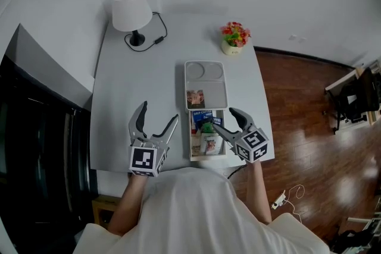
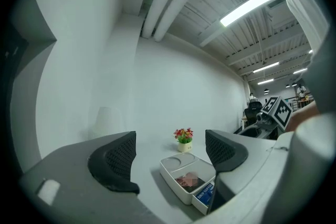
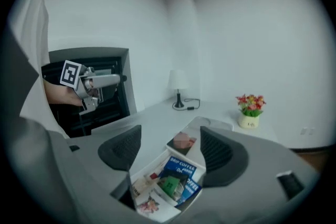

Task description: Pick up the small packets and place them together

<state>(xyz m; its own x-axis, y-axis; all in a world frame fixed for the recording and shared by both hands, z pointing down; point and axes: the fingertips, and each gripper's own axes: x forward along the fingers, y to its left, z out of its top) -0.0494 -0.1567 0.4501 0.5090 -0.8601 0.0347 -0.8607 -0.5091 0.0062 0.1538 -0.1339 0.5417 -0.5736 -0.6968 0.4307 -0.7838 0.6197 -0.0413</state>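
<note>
Both my claws are empty right now. My right gripper (image 3: 170, 150) has its jaws spread apart and is tilted down over the open white box (image 1: 191, 149) at the near edge of the table (image 1: 143, 80), nothing pinched between the pads. The box is where most of the small packets sit: a blue drip coffee packet (image 3: 181, 168) at the far end, a green packet (image 3: 169, 185) lying on top around the middle, and a pale floral packet (image 3: 149, 206) closest to me, all kind of overlapping. One more packet (image 1: 195, 98) lies by itself in the near-left corner of the white tray (image 1: 215, 91), which butts right up against the far end of the box. My left gripper (image 1: 159, 113) is off to the left of the box over bare tabletop, held level, jaws wide apart with only air between them. Further back there's a white lamp (image 1: 131, 9) and a little pot of flowers (image 1: 234, 37).
</note>
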